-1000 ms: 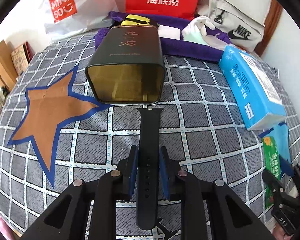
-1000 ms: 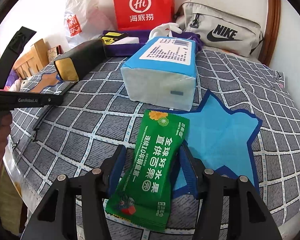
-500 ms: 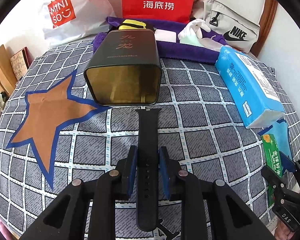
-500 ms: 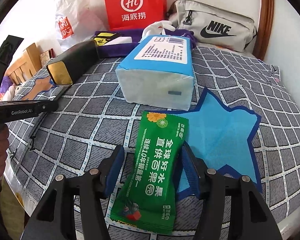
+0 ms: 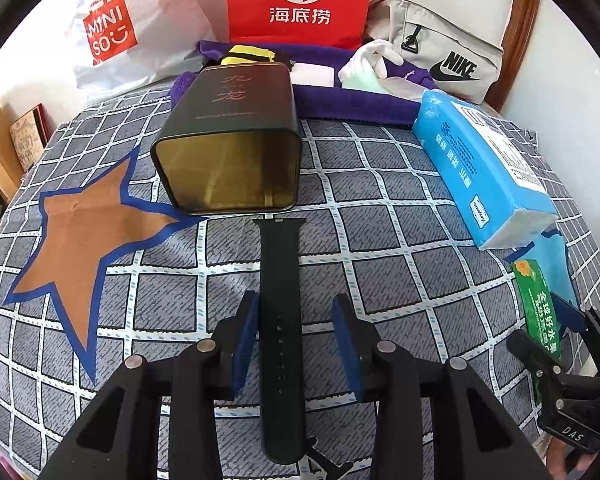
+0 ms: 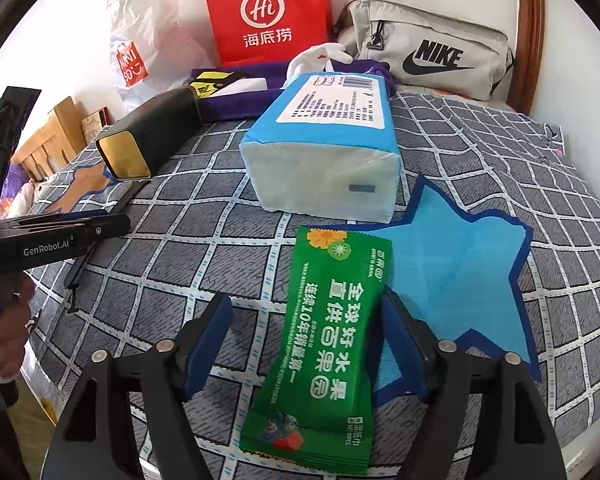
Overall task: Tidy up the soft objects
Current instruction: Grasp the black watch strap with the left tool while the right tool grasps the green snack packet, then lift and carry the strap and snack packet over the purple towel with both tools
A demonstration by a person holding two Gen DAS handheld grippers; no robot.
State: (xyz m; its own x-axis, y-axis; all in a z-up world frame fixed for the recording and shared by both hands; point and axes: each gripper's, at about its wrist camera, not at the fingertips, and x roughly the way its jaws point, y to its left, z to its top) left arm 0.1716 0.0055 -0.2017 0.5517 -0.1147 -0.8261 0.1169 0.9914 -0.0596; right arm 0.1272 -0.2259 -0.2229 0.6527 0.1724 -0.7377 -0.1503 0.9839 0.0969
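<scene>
**Two tools opening over two long, flat things on the bed**

Left wrist view: the black watch strap (image 5: 281, 332) lies flat on the checked bedcover (image 5: 380, 220), its long axis running straight away from the left tool (image 5: 296, 340). The near part lies between the two blue pads, the far end points at, and almost touches, the open mouth of the dark tin (image 5: 228, 148) lying on its side. The jaws are opening; a gap shows on the right of the strap, while the left pad sits close against its edge. The strap rests on the cover, no longer pinched.

Right wrist view: the green wipes packet (image 6: 324, 352) lies between the pads of the right tool (image 6: 300, 344), long axis roughly along the tool's line but leaning rightward at its far end, towards the blue tissue pack (image 6: 324, 152) and overlapping the blue star patch (image 6: 460, 264). These jaws are also opening; the left pad stands clear, the right pad is near or against the packet's edge.

Each thing is nearest its own tool. A regrasp, judged from this, would need only a closing across the short axis.
</scene>
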